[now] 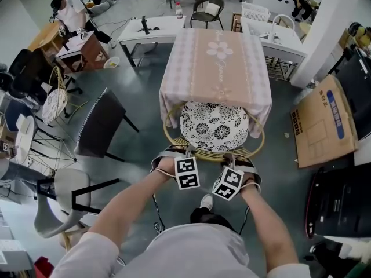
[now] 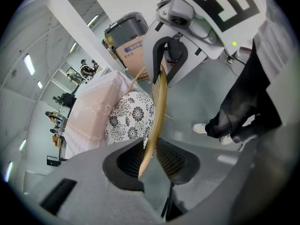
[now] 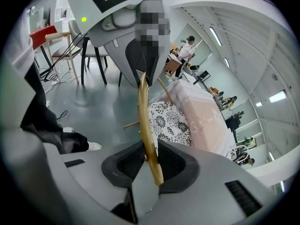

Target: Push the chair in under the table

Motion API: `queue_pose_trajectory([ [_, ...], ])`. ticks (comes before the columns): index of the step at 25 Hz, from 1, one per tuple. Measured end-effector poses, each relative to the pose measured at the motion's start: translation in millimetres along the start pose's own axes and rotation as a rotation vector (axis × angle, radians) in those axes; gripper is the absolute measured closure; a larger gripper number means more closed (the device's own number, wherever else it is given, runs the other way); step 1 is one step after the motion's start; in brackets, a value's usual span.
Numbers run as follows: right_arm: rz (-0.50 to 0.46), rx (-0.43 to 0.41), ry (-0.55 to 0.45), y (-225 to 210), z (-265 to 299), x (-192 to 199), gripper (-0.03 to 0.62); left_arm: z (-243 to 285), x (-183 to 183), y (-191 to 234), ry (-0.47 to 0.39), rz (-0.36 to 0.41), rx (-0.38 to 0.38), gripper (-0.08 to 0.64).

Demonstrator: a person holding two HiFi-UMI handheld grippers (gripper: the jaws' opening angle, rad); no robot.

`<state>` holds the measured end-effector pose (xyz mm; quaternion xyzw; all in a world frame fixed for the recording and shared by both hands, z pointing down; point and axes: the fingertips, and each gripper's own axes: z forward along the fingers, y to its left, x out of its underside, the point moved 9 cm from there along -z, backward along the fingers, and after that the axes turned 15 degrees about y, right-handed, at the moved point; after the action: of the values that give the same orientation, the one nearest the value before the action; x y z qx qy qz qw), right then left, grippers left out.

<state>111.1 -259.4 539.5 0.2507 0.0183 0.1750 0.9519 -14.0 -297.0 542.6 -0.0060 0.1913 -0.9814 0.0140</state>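
Left gripper (image 2: 150,157): clenched on chair rail (image 2: 159,102).
Right gripper (image 3: 150,161): clenched on chair rail too.
Chair seat (image 1: 213,127): twelve-o'clock edge hidden under cloth-draped counter (image 1: 214,68).

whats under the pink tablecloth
The floral cushion of the chair reaches just under the tablecloth near edge. The cloth hides everything deeper, including the table legs.

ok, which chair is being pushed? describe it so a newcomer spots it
Find the pink-clothed table in mid-room. The rattan chair sits at its near edge, seat partly under the overhang. Unlike the dark chair and grey chair to the left, it has a round cane frame and a black-and-white floral cushion.
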Motion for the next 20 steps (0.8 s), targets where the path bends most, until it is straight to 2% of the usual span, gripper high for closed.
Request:
queue_pose_trajectory([
  [16, -0.006, -0.04, -0.049, -27.2, 17.8, -6.9, 0.521, 13.8, -3.0, 28.2, 0.05, 0.004, -0.017, 0.472],
  [20, -0.015, -0.031, -0.069, -25.8, 15.8, -6.5, 0.52, 13.1, -3.4, 24.9, 0.06, 0.023, -0.053, 0.472],
])
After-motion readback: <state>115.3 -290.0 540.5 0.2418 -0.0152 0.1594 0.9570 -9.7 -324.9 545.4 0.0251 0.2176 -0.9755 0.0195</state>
